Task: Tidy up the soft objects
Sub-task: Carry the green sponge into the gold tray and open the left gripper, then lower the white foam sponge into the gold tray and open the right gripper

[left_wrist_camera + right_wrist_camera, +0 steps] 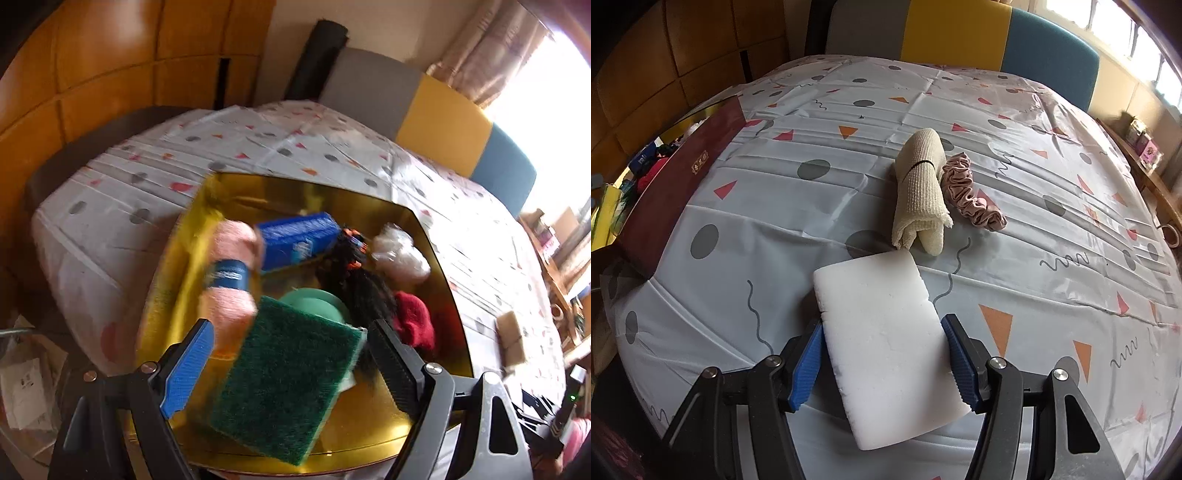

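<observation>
Left wrist view. The left gripper (288, 369) points down over a gold-lined box (436, 251), its 2 jaws spread wide. A green scouring pad (284, 376) lies tilted between them; both pads appear clear of its edges, so nothing looks gripped. Beyond the pad, toward 12 o'clock, sits a round green object (317, 301). At 11 o'clock lies a pink yarn skein (232, 277) with a blue band, blurred. A blue packet (295, 238) sits farther at 12 o'clock. At 1 o'clock lie a black braided bundle (354, 277), a red woolly item (413, 321) and, beyond them, a clear plastic bundle (399, 254). The box rests on a patterned tablecloth (147, 177).

Right wrist view. The right gripper (882, 365) is about half open, its 2 blue pads pressed against the long edges of a white foam block (882, 343), which it holds above the tablecloth (1052, 258). Beyond the block, at 12 o'clock, lies a rolled cream cloth (919, 192) bound by a thin dark band. A pink scrunchie (971, 192) touches its right side at 1 o'clock. The box (683, 181), maroon outside, stands at 10 o'clock. A chair (956, 33) with grey, yellow and teal panels stands farthest, at 12 o'clock.
</observation>
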